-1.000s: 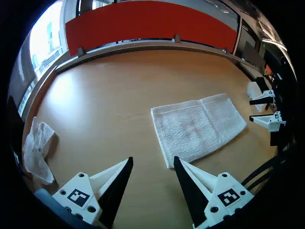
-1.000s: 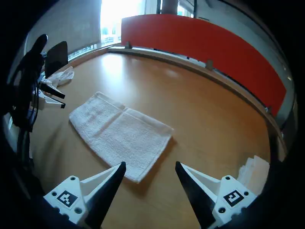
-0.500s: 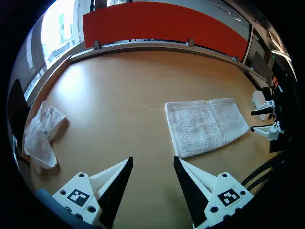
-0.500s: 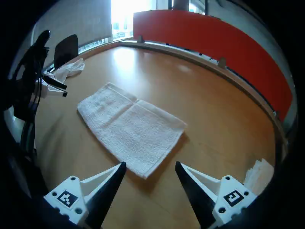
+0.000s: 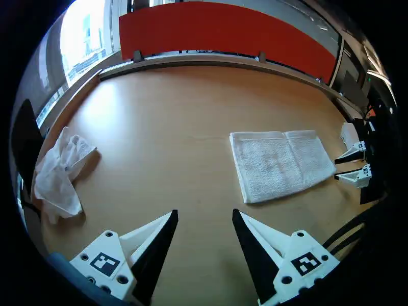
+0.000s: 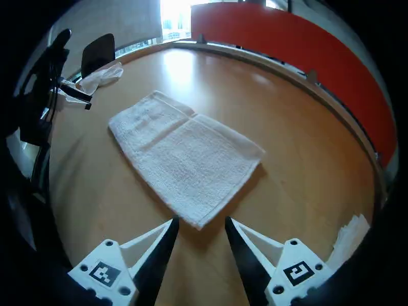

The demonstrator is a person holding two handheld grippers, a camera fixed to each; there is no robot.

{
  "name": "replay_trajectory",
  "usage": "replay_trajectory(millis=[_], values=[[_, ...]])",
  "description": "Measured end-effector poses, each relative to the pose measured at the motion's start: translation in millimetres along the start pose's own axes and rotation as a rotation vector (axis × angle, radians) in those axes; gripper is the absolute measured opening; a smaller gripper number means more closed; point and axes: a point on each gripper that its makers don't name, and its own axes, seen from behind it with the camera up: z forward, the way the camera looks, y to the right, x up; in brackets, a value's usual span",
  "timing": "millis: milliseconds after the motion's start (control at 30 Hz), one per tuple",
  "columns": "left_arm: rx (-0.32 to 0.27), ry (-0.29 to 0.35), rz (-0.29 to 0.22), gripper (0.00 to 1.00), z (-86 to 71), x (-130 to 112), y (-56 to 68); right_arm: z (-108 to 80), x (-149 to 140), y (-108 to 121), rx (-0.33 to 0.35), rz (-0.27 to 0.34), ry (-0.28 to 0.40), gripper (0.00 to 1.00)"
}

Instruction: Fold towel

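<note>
towel (image 6: 183,155): flat on the desk (image 5: 168,127), mid-surface, well clear of the far edge under the red divider (image 5: 224,30). A seam line splits it into two panels; looks folded once already, my read.
near corner: points straight at the right hand-held gripper (image 6: 201,220) and lies between its fingertips.
right hand-held gripper: fingers apart with a narrow gap, straddling that corner low over the desk. Nothing clamped yet.
why: lined up for a corner pinch so the towel can be lifted and laid over itself. Judgement only.
left hand-held gripper (image 5: 204,214): fingers spread wide, empty, over bare desk. The towel sits well off to its right.
why: likely standing by; a clean fold needs the second corner on the same short edge, so it would have to come across.
step: pre-grasp, next fold not yet started.
risk: terry is limp, so the pinch may catch one layer only, or the corner may slide out as the fingers close.
crumpled cloth (image 5: 58,173): near the desk's left edge, well apart from the towel, out of the way.
white stack (image 6: 352,237): at the desk's right end, partly cut off; can't tell what it is.
</note>
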Motion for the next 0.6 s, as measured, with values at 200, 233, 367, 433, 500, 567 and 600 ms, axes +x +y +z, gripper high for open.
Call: replay_trajectory(millis=[200,233,367,433,500,567,600], values=[[0.000,0.000,-0.002,0.78,-0.9,-1.5,-0.7,-1.5,-3.2,-2.5,0.022,-0.016,-0.019,0.55],[0.000,0.000,-0.003,0.78,-0.8,-1.6,-0.7,-1.4,-3.7,-3.0,0.025,-0.017,-0.022,0.53],[-0.003,0.000,-0.004,0.78,-0.5,-1.3,-0.1,-1.2,-5.1,-4.0,0.029,-0.019,-0.028,0.41],[-0.005,0.000,-0.004,0.78,-0.5,-1.2,0.4,-1.1,-5.3,-4.3,0.030,-0.019,-0.029,0.35],[-0.006,-0.001,-0.003,0.78,-0.4,-1.4,0.8,-1.0,-5.4,-4.7,0.032,-0.020,-0.029,0.27],[-0.004,-0.003,-0.001,0.78,-0.3,-1.9,0.4,-0.9,-5.6,-4.6,0.031,-0.022,-0.029,0.21],[-0.003,-0.004,0.000,0.78,-0.3,-2.2,0.2,-0.8,-5.8,-4.4,0.030,-0.023,-0.029,0.18]])
